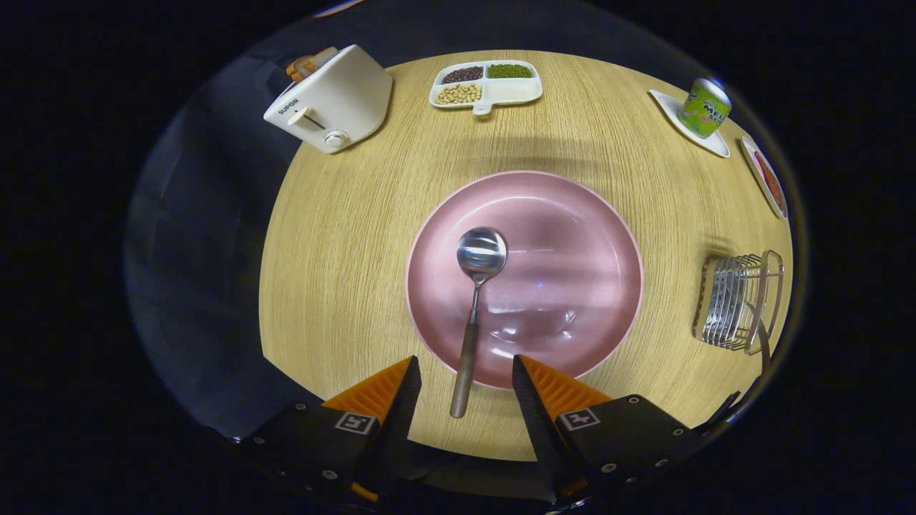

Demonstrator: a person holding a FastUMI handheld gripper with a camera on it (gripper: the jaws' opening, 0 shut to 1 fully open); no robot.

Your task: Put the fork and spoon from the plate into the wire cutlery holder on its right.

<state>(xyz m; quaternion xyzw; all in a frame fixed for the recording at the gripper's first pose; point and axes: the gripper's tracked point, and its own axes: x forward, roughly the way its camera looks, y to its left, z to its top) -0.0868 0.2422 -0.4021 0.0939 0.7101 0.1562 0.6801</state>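
Spoon (474, 300) lies on the pink plate (572, 214), bowl end toward the plate's middle, handle running back toward me and sticking out over the plate's near rim onto the table (343, 236). Long axis runs almost straight along my line of approach, w/ the handle end between the fingers, just ahead of the tips. Gripper (465, 379) is spread wide, holding nothing; one finger sits either side of the handle, neither touching it. I can't make out a fork on the plate.

Wire cutlery holder (737, 300) stands near the table's right edge, well apart from the plate, to my right. Something thin seems to lean out of its near side; can't tell if that's the fork.

My read: next move is to drop a bit and close on the handle, then swing right to the holder.

Further out: divided tray (486, 84) at the far edge w/ beans in three sections, one section empty. Toaster (333, 96) at far left. Green can (705, 107) on a white saucer (715, 143) at far right.
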